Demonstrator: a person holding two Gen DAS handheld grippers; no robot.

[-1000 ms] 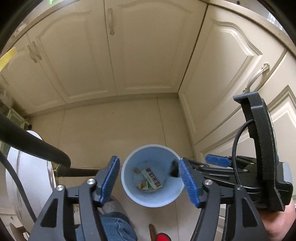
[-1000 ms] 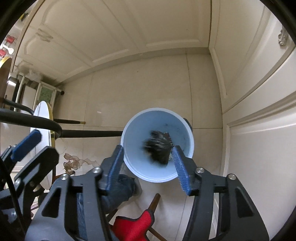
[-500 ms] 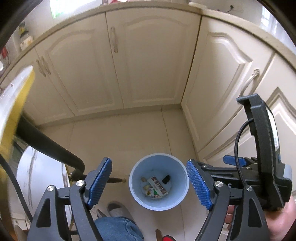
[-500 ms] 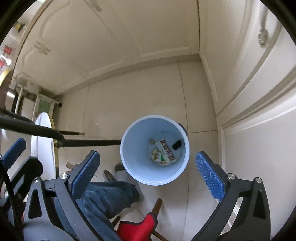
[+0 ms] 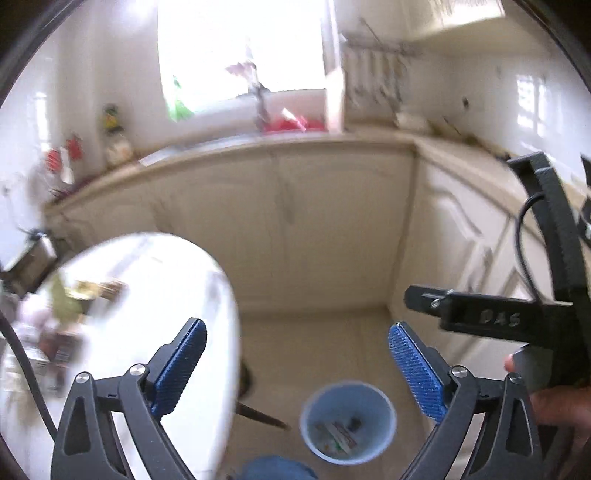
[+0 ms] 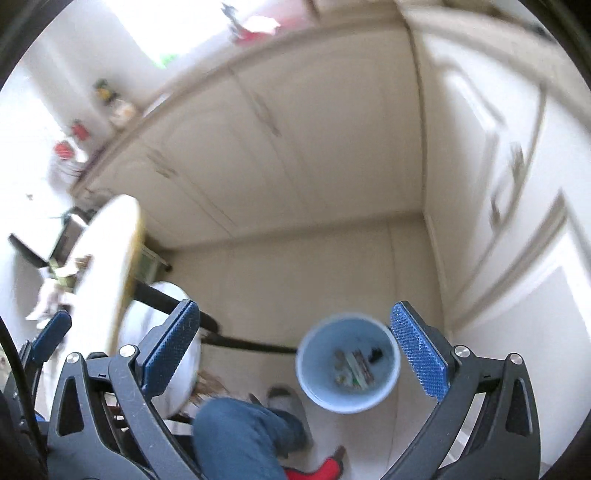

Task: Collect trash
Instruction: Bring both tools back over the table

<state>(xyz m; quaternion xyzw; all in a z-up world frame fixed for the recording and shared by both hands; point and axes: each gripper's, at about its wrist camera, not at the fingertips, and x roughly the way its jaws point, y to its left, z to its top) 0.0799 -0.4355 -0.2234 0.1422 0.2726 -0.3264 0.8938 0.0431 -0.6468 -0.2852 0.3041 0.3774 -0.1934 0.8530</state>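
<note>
Both tools now higher above the blue bin (image 6: 348, 362); views motion-blurred.
Left tool (image 5: 297, 363) opening, right tool (image 6: 295, 349) spread, both empty; bin contents indistinct.

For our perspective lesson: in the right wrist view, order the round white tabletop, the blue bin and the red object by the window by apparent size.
1. Round white tabletop
2. Blue bin
3. Red object by the window, blurred, farthest away

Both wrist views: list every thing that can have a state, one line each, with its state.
left gripper: jaws opening, nothing between them
right gripper: open, empty
blue bin: upright on the floor, uncovered, trash at its bottom
cabinet doors: shut
round white table: blurred clutter at its far side
</note>
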